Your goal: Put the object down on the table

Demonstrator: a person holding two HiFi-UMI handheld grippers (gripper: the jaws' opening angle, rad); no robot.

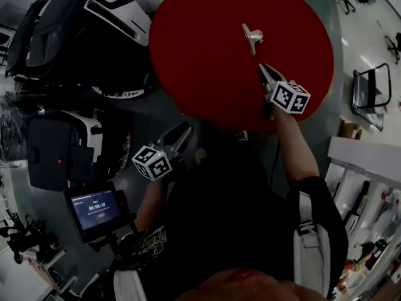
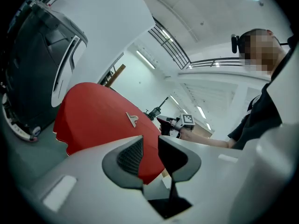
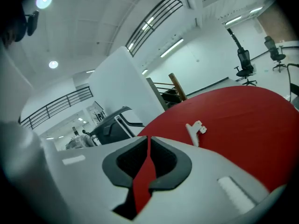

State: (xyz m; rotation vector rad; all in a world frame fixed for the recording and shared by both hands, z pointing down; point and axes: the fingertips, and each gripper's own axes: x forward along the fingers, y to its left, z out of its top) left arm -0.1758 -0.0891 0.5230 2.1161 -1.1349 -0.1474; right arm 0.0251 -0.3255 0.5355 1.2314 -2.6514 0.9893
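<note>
- Closest in, the person's dark shirt [image 1: 232,218] fills the bottom of the head view, with a pale strap [image 1: 308,249] over the right shoulder.
- Right arm is stretched well forward, forearm bare, carrying the right gripper [image 1: 265,69] out over the near part of the round red table [image 1: 200,61]. It points a little downward, towards the middle of the cloth.
- That claw is all but closed. Its own view shows just a thin sliver of red cloth between the pads, and it holds nothing.
- Left arm is bent and tucked close to the body. The left gripper [image 1: 185,129] hangs off the table's near edge, over the grey floor, aimed at the red cloth.
- Left claw stands partly apart with a clear gap between the ribbed pads. Only the table edge shows through that gap, so it grips nothing.
- And the task's thing: one small pale clip-shaped object [image 1: 252,37] lies on the red cloth, near the table's middle. It is just beyond the right claw's tips, apart from them and touching neither gripper.
- Count so far: one object, one table, two grippers, each with one marker cube, on the left [image 1: 152,162] and on the right [image 1: 290,97].
- One lit screen [image 1: 95,208] glows low on the left of the head view.
- Two office chairs [image 3: 245,62] stand far back in the right gripper view.
</note>
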